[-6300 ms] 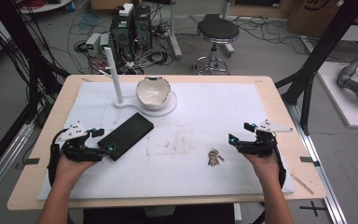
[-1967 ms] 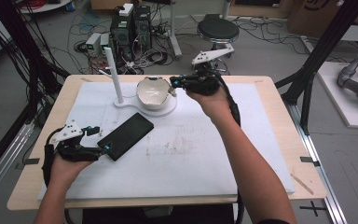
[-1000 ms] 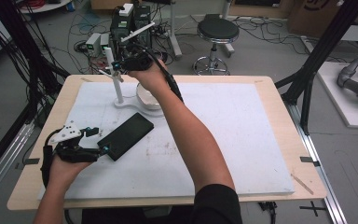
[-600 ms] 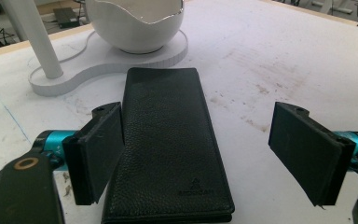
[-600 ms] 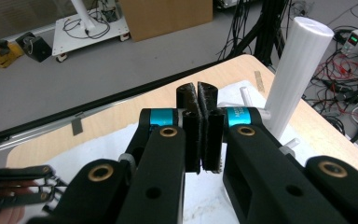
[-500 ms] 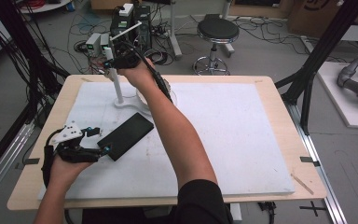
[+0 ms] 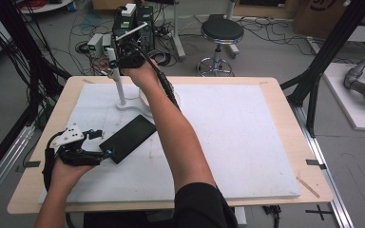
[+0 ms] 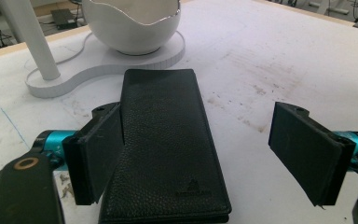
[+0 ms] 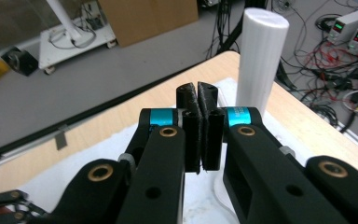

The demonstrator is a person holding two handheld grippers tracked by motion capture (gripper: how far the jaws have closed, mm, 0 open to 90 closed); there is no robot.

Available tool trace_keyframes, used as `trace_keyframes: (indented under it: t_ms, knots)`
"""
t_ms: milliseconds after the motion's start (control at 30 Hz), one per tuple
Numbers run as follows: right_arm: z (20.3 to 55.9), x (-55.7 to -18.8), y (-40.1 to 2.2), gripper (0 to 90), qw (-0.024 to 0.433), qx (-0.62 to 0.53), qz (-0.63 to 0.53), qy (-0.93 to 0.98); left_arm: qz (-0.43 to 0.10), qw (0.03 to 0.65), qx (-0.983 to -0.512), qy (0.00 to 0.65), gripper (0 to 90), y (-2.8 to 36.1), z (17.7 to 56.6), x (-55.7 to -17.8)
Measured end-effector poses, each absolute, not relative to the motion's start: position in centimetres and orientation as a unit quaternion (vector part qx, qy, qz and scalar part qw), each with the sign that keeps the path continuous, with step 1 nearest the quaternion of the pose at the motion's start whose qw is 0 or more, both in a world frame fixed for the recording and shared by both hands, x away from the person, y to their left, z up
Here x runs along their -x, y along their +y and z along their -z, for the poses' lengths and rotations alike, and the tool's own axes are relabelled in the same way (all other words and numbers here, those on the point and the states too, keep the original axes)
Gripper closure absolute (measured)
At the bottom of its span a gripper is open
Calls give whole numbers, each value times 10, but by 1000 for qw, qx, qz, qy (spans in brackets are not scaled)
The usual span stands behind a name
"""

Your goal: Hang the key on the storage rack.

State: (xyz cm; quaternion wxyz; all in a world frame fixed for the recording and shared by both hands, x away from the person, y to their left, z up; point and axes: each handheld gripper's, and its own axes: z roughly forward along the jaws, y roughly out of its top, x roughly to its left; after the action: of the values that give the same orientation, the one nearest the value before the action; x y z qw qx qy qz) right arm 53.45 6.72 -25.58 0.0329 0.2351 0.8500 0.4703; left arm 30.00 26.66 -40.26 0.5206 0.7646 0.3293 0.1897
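Jaws on the right gripper (image 9: 198, 100) are pressed together, nothing visible between the pads; it sits high at the far left of the table (image 7: 275, 90), just beside the top of the white post (image 9: 260, 60), with the right arm stretched across the mat (image 7: 247, 137). Left gripper (image 8: 198, 149) jaws stand wide open, low over the near end of the black wallet (image 8: 168, 140): one pad touches or nearly touches the wallet's edge, the other is well apart. Wallet lies flat on the mat, far end just short of the white stand's base (image 8: 74, 65), which carries the bowl (image 8: 130, 23).
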Motion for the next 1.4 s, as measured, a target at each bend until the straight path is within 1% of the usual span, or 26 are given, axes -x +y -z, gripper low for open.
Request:
trace_keyframes:
  t_ms: [67,100,133,167,200,333,367,433,467,633,733,1000,1267,1400]
  knots:
    - [257,-534,66,880,31,-237,-474,847,-188,521,-764,330,182,266,403,-300]
    - [256,-533,65,810,31,-238,-480,843,-188,522,-764,329,182,266,403,-301]
    - [256,-533,64,715,31,-242,-483,841,-188,520,-765,329,182,266,403,-301]
    - [254,-531,60,672,24,-247,-478,843,-189,518,-766,330,185,266,403,-301]
    - [254,-531,60,672,24,-247,-478,843,-188,516,-767,333,185,266,404,-301]
    - [257,-520,43,592,31,-237,-479,844,-188,516,-767,331,187,265,403,-302]
    - [258,-513,30,558,43,-236,-476,846,-188,516,-767,330,187,264,403,-302]
    - [258,-510,23,543,51,-239,-474,846,-186,517,-769,328,187,262,403,-302]
    - [258,-506,16,513,58,-242,-475,844,-186,516,-770,327,187,261,403,-302]
    - [253,-492,-17,455,85,-246,-473,842,-186,517,-771,323,187,258,403,-302]
    - [251,-482,-36,422,93,-251,-474,839,-190,519,-768,323,187,258,402,-302]
    - [253,-454,-95,378,111,-258,-489,826,-191,522,-766,323,187,259,400,-305]
    - [269,-421,-154,310,123,-273,-493,817,-188,520,-768,322,187,256,402,-308]
    - [281,-405,-181,297,131,-285,-495,810,-189,523,-765,325,187,257,402,-309]
